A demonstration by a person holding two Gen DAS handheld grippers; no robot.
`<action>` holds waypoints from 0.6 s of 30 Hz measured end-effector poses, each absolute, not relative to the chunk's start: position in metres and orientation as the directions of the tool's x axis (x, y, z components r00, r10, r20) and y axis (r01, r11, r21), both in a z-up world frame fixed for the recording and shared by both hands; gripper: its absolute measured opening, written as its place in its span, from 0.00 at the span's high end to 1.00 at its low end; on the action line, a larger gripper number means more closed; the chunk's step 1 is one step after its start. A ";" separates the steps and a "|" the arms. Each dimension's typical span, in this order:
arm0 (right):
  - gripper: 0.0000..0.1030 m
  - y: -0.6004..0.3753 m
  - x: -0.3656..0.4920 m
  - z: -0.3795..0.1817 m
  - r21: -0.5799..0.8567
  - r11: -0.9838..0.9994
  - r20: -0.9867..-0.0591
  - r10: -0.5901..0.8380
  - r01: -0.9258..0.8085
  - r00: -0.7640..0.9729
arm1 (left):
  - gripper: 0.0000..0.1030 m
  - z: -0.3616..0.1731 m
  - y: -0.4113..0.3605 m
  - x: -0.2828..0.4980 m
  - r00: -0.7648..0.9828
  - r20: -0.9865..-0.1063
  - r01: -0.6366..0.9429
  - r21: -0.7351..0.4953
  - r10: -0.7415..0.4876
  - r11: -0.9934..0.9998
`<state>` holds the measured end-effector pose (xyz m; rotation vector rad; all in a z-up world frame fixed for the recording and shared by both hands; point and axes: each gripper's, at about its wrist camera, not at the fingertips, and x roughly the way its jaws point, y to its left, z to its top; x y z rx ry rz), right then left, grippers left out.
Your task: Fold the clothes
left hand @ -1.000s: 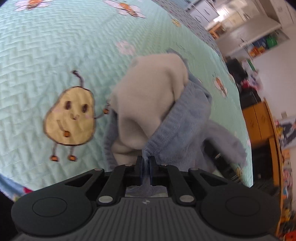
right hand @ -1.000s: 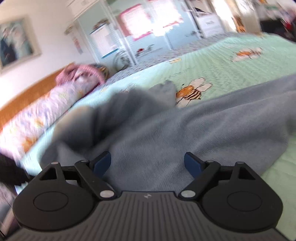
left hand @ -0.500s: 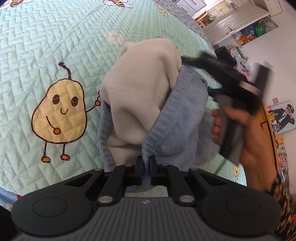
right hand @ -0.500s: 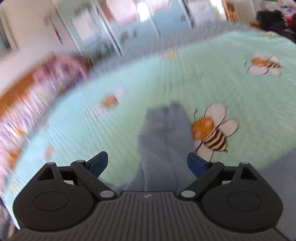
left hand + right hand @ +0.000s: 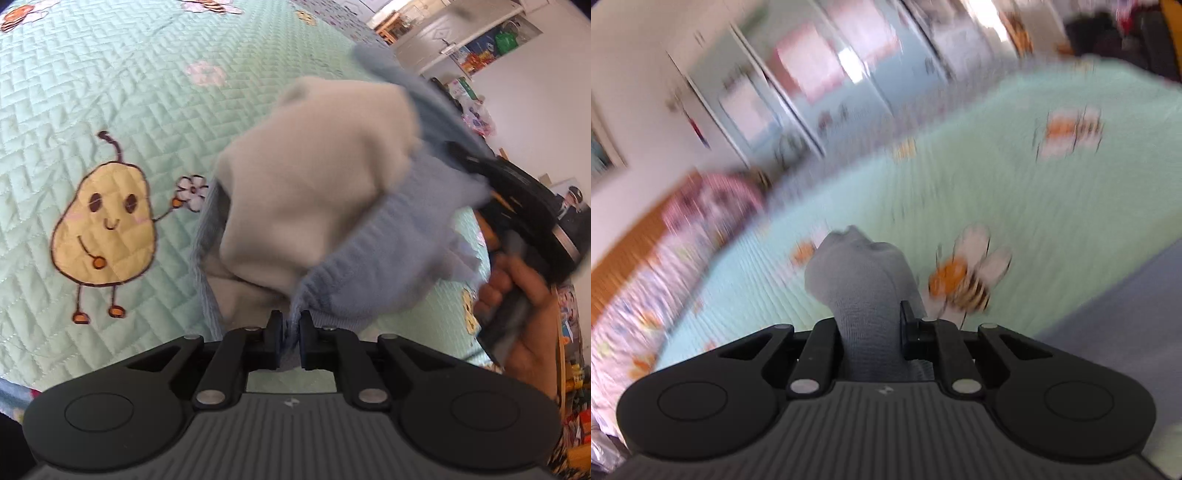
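One garment, a blue knit sweater (image 5: 373, 266) with a pale beige lining (image 5: 314, 192) turned outward, is held above a mint-green quilted bedspread (image 5: 110, 92). Its long axis runs from the lower centre of the left-wrist view up and away toward the upper right, bunched rather than flat. The left gripper (image 5: 291, 341) is nipped narrow on the sweater's ribbed hem. The right gripper (image 5: 873, 332), held in a hand (image 5: 524, 306) at the sweater's far side, has its jaws closing about a gathered fold of the blue knit (image 5: 860, 280), which stands upright between them. Two grippers, one sweater. Printed on the bedspread: one pear figure (image 5: 103, 229); several bees, including one (image 5: 964, 273) just beside the right gripper.
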<state>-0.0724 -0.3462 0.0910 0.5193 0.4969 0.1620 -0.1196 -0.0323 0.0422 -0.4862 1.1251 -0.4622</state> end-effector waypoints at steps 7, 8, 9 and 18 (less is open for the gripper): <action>0.85 -0.391 -0.146 0.080 0.507 0.852 -0.435 0.123 0.130 0.892 | 0.91 0.070 -0.077 -0.138 0.344 -0.714 0.356 -0.501 -0.609 0.789; 0.84 -0.400 -0.148 0.067 0.521 0.834 -0.478 0.110 0.181 0.871 | 0.90 0.074 -0.084 -0.142 0.339 -0.713 0.390 -0.487 -0.614 0.781; 0.83 -0.409 -0.149 0.051 0.547 0.804 -0.526 0.113 0.234 0.843 | 0.89 0.079 -0.091 -0.146 0.335 -0.711 0.422 -0.473 -0.618 0.773; 0.74 -0.426 -0.179 -0.026 0.706 0.658 -0.465 0.151 0.262 0.873 | 0.75 0.118 -0.151 -0.170 0.253 -0.671 0.642 -0.423 -0.697 0.640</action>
